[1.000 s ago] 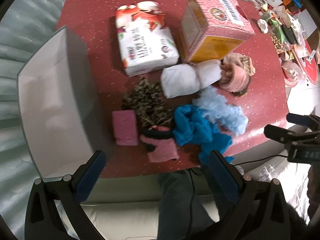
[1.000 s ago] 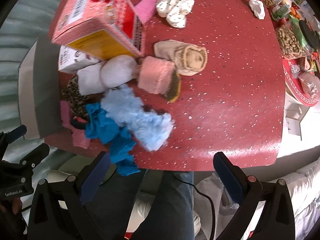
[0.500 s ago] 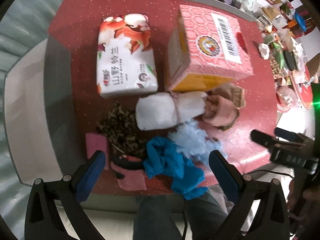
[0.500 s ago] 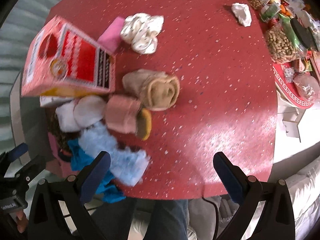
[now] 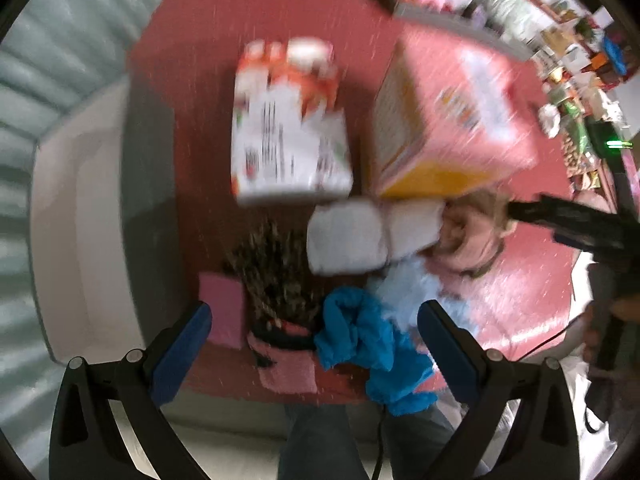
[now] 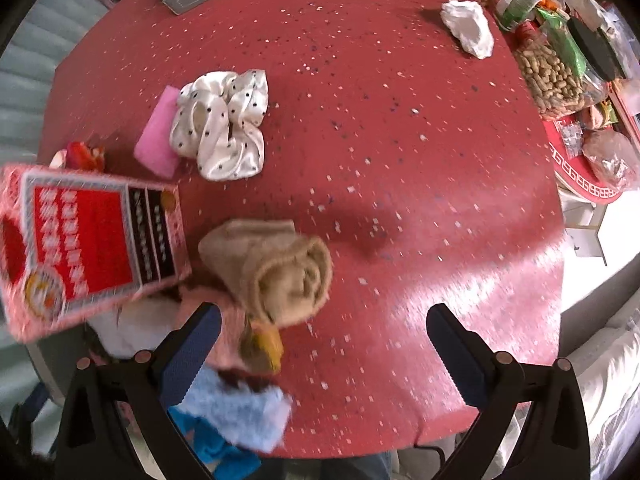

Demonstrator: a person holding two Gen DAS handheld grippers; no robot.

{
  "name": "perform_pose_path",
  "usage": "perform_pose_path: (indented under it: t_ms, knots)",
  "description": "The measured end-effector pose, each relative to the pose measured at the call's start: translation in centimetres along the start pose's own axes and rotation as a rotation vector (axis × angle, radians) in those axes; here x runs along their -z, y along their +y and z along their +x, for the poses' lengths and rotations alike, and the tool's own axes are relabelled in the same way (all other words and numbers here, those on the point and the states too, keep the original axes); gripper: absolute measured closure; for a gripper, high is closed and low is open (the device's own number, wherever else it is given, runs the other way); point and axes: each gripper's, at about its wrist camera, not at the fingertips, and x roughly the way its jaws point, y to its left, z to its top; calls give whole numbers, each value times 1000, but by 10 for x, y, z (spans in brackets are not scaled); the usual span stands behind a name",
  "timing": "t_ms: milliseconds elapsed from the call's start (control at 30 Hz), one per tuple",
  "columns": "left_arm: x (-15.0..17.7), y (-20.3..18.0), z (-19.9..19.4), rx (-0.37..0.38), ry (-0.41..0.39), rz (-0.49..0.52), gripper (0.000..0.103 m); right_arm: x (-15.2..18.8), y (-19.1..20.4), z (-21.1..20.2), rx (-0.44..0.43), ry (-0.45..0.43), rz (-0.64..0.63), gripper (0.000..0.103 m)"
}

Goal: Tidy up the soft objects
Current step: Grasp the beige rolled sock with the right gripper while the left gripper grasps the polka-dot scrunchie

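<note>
A heap of soft things lies at the near edge of the red table (image 6: pixel 400 160). My left gripper (image 5: pixel 314 332) is open above a bright blue cloth (image 5: pixel 360 344), a pink sock (image 5: pixel 286 372), a leopard-print cloth (image 5: pixel 276 276) and a pink sponge (image 5: pixel 222 308). Behind them lie a white roll (image 5: pixel 348 240) and a light blue fluffy cloth (image 5: pixel 412 292). My right gripper (image 6: pixel 324 336) is open above a beige rolled towel (image 6: pixel 280 272), a pink roll (image 6: pixel 228 320) and the light blue fluffy cloth (image 6: pixel 244 412). A white dotted scrunchie (image 6: pixel 220 124) and a second pink sponge (image 6: pixel 156 136) lie farther back.
A pink carton (image 5: pixel 448 120) and a tissue pack (image 5: pixel 288 128) stand behind the heap. A white open box (image 5: pixel 76 216) sits left of the table. A crumpled white tissue (image 6: pixel 468 28) and a bag of peanuts (image 6: pixel 556 76) lie at the far right. A person's legs (image 5: pixel 320 440) show below.
Both grippers have moved forward and lower over the table, so the heap looks nearer. The right gripper now hovers by the beige towel. Both stay open; the left view is motion-blurred.
</note>
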Motion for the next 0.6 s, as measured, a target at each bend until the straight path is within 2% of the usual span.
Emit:
perform_pose_path:
  t_ms: [167, 233, 333, 400, 467, 500, 567, 600]
  knots:
    - [-24, -18, -52, 2, -185, 93, 0, -10, 18, 22, -2, 14, -4, 0]
    - [-34, -29, -66, -8, -231, 130, 0, -10, 26, 28, 10, 12, -22, 0]
    - [-55, -50, -73, -18, -259, 180, 0, -4, 37, 31, 22, 15, -31, 1]
    - [-63, -63, -75, -24, -273, 206, 0, 0, 39, 32, 9, 19, -22, 15]
    - [-70, -78, -73, -47, -291, 228, 0, 3, 39, 34, -22, 36, -11, 40]
    - [-73, -84, -71, -43, -292, 239, 0, 4, 36, 36, -41, 43, -6, 41]
    - [-80, -97, -66, -23, -284, 259, 0, 8, 33, 32, -71, 31, 2, 62]
    - [-84, -105, -63, -16, -279, 268, 0, 9, 29, 31, -81, 25, 5, 64]
